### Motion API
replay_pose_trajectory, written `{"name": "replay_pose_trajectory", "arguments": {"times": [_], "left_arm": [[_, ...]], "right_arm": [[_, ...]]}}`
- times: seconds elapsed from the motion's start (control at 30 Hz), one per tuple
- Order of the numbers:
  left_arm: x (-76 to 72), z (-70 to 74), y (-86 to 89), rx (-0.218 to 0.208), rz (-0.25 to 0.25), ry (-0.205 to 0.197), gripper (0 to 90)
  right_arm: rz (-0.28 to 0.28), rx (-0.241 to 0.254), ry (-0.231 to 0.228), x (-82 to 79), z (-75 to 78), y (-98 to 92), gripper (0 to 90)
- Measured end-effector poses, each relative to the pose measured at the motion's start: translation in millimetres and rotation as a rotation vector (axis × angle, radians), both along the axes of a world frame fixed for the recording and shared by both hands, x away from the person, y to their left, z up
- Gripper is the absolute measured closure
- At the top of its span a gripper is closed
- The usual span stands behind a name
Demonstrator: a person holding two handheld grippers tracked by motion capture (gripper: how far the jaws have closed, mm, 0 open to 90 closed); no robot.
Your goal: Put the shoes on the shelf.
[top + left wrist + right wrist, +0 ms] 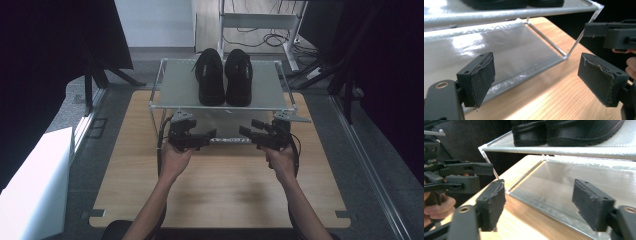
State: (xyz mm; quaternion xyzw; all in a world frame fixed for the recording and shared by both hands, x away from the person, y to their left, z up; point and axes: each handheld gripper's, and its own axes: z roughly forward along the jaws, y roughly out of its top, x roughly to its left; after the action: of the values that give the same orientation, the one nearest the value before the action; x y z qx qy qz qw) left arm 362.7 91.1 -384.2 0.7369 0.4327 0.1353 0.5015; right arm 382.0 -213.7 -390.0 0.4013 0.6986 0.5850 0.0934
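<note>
While the pale wooden worktop [225,190] spreads across the lower middle of the high view, a two-tier shoe rack of silvery metal tubes and grey fabric shelves [172,90] stands at its far edge, in the upper centre of the frame. On the rack's top shelf sits a pair of black lace-up shoes [223,77], side by side and touching, their long axes running away from the person, heels toward the front rail.

Below the rack's front edge, the left tool [209,134] and the right tool [246,132] point inward at each other across the lower shelf's front rail, well apart from the shoes. Both tools stand open with nothing between their black padded jaws; in the left gripper view the lower grey shelf [506,55] lies just ahead, and in the right gripper view the shoe soles [566,135] sit up and ahead at the top of the frame.

Judging from this, the shoes lie above and beyond both tools, roughly midway, the left shoe nearer the left hand and the right shoe nearer the right. No brand, label or writing can be read.
</note>
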Motion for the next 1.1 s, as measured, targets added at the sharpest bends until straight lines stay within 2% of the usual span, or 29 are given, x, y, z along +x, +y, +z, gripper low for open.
{"name": "replay_pose_trajectory", "arguments": {"times": [0.07, 0.17, 0.27, 0.33, 0.43, 0.5, 0.63, 0.87, 1.0, 1.1], "left_arm": [[-3.0, -1.8, 1.6, 0.014, 0.002, -0.004, 11.7], [-9.2, -4.7, 3.6, 0.07, 0.011, -0.014, 4.4], [-15.2, -6.9, 6.1, 0.097, 0.016, -0.012, 0.0], [-19.1, -7.4, 7.7, 0.104, 0.016, -0.013, 0.0], [-26.5, -7.0, 10.2, 0.142, 0.02, -0.021, 0.0], [-30.4, -7.0, 11.7, 0.147, 0.011, -0.028, 0.0], [-37.5, -10.6, 17.6, 0.129, -0.012, -0.031, 0.0], [-50.7, -14.9, 29.5, 0.128, -0.023, -0.027, 0.0], [-61.3, -15.3, 36.7, 0.132, -0.03, -0.036, 0.0], [-69.4, -16.9, 41.3, 0.13, -0.044, -0.027, 0.0]], "right_arm": [[0.008, -0.018, -0.004, -3.0, -0.2, -1.1, 21.8], [0.015, -0.045, -0.013, -7.5, -0.7, -3.0, 18.7], [0.019, -0.075, -0.017, -12.1, -1.8, -6.8, 15.6], [0.023, -0.092, -0.016, -15.7, -3.3, -11.0, 14.4], [0.027, -0.112, -0.013, -20.1, -4.9, -17.0, 14.0], [0.036, -0.133, -0.013, -23.5, -6.4, -21.5, 13.0], [0.038, -0.166, -0.015, -29.6, -9.6, -28.6, 10.9], [0.05, -0.23, 0.003, -43.9, -17.4, -38.7, 5.2], [0.059, -0.24, 0.015, -51.7, -20.3, -44.4, 2.4], [0.056, -0.254, 0.018, -58.6, -21.9, -49.6, 0.5]]}}
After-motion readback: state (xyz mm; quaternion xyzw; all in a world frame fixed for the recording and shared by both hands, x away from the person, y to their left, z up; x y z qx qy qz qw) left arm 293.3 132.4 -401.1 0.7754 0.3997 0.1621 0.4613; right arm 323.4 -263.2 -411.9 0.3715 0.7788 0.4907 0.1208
